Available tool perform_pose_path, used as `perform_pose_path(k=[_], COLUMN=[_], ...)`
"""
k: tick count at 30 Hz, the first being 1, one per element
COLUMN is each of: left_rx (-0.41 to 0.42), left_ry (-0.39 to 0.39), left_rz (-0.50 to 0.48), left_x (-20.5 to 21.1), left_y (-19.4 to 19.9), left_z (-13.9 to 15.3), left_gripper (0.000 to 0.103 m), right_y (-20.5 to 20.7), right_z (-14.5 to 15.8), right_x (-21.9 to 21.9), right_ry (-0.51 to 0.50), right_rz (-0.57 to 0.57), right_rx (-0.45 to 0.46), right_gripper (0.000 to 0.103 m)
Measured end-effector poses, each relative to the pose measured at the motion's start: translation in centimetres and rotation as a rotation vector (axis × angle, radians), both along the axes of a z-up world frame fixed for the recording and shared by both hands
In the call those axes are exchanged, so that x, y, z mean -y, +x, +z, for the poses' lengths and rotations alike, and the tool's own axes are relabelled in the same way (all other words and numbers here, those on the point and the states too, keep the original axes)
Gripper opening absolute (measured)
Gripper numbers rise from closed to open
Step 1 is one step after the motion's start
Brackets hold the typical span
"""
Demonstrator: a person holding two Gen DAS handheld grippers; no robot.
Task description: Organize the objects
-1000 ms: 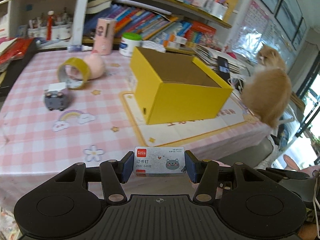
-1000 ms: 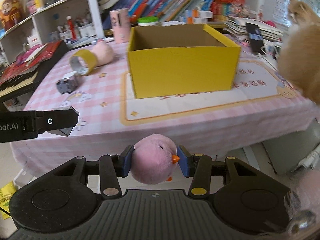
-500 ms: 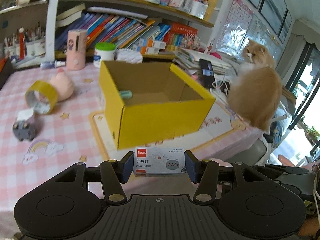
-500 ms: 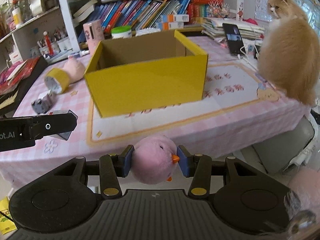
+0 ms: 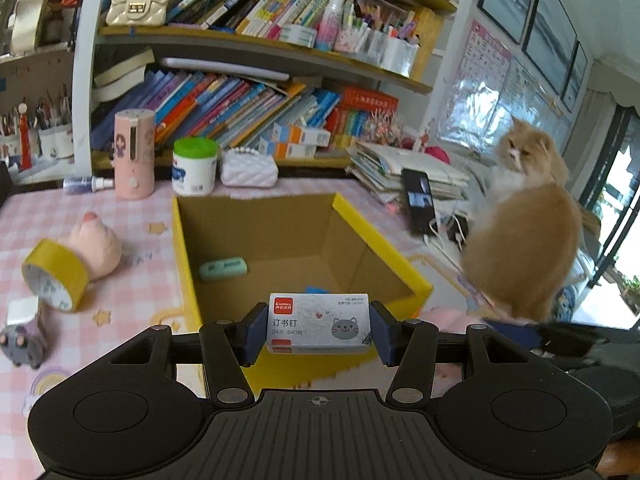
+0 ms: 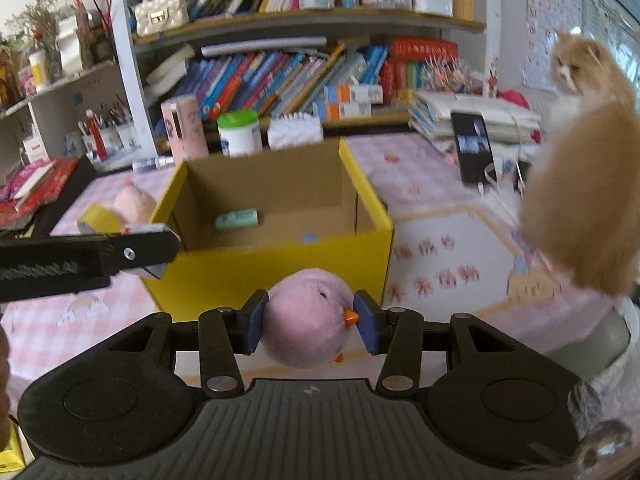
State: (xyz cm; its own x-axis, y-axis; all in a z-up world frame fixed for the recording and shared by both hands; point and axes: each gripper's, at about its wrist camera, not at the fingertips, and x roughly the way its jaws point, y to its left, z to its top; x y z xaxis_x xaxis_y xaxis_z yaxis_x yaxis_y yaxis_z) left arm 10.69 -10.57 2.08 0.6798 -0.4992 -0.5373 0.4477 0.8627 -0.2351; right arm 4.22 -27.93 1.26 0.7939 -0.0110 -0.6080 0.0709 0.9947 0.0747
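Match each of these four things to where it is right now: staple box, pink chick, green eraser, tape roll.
Things:
1. staple box
2. pink chick
3. green eraser
4. tape roll

Places:
A. on the tablecloth, left of the yellow box
B. in the left gripper
C. on the floor of the yellow box
D. in the right gripper

Pairs: 1-B, 2-D, 3-C, 4-A

The left gripper [image 5: 319,330] and right gripper [image 6: 310,328] look alike: a matte black ribbed body with two round raised discs, black linkage arms pinned by silver and brass-coloured screws, a small crosshair mark at centre, and blue pads on the fingers [image 5: 251,331]. A shiny object, perhaps a metal fitting, blurs at the right wrist view's corner.
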Motion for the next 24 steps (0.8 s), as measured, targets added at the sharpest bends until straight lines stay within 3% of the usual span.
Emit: perform_pose_path(k=[6,11,16,24], left_rx=[0.023,-0.008,-0.023,-0.085], left_ry=[0.042,0.088,0.174,0.261], left_rz=[0.065,0.119,0.123,0.117], left_x=[1.7,2.8,4.9,7.4], left_y=[2.8,4.6,6.5,8.9], left_z=[0.0,-1.3,-2.5,-5.0], left_gripper=[0.052,0.052,0.052,0.052], right_y=[2.3,5.8,10.5,18.4], right_z=[3.6,4.8,3.4,-1.1], right_x=[1.9,3.7,3.6,2.1], right_ry=[-0.078,-0.075,-0.067,-0.048], right_rz=[0.051,0.109,0.192,0.31], right_rx=[0.144,0.184,0.14,-0.043], right_gripper=[0.044,0.044,0.044,0.044])
